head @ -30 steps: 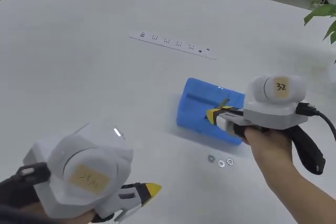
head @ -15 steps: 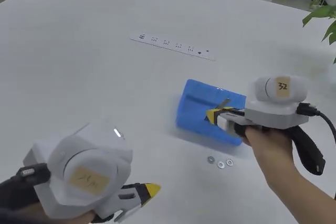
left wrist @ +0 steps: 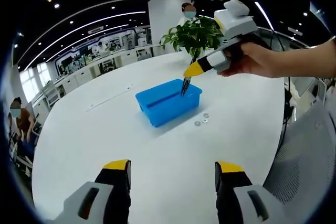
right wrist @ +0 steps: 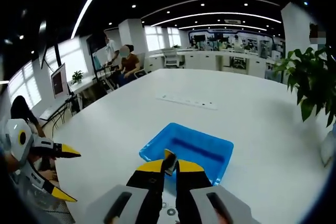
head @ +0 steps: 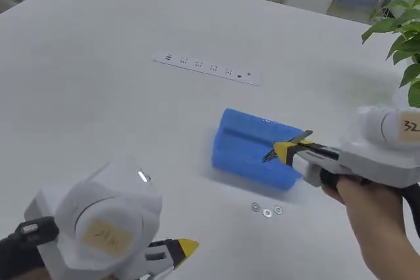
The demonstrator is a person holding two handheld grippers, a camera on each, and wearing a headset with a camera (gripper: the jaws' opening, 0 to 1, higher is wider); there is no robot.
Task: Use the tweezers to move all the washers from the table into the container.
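Washers (head: 267,210), three, sit on counter (head: 98,96) just beside blue container (head: 243,145); right hand-held gripper (head: 283,152) clenched on tweezers (left wrist: 184,85), tips above container; left hand-held gripper (left wrist: 173,166) released, jaws wide apart.

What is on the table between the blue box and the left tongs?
Nothing: bare table runs from the box to the left tongs, seen in the left gripper view. The washers lie off to one side.
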